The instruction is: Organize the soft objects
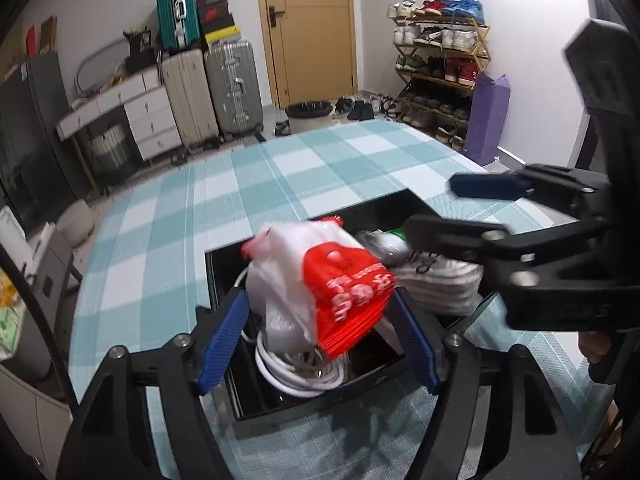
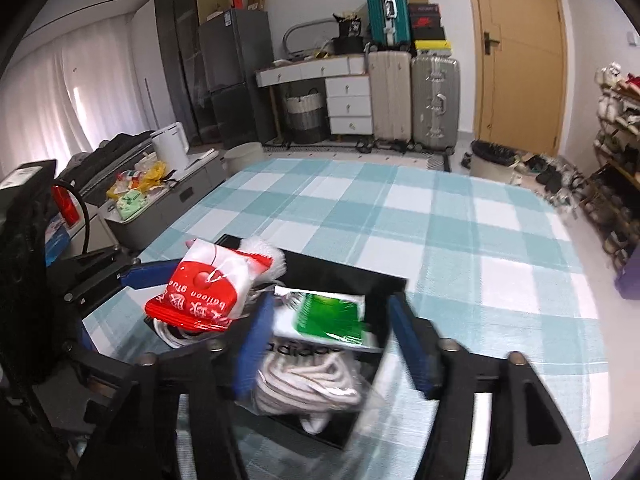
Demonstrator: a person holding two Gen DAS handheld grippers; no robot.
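Note:
A black box [image 1: 224, 280] [image 2: 352, 276] sits on the checked tablecloth. A red-and-white plastic packet [image 1: 340, 280] [image 2: 204, 292] stands between my left gripper's [image 1: 320, 332] blue pads, above a white coiled cable [image 1: 300, 372]; the jaws look closed against it. White socks in a clear bag [image 1: 436, 280] [image 2: 308, 380] and a green-and-white packet [image 2: 328, 316] lie in the box's right half. My right gripper [image 2: 332, 344] hovers open over the socks, holding nothing; it also shows in the left wrist view [image 1: 432, 208].
The teal-and-white checked table [image 1: 280, 172] [image 2: 460, 220] stretches beyond the box. Past it stand suitcases [image 1: 212, 92], a white drawer unit [image 2: 348, 100], a wooden door, a shoe rack [image 1: 436, 64], a purple bag [image 1: 486, 116] and a bin [image 1: 308, 116].

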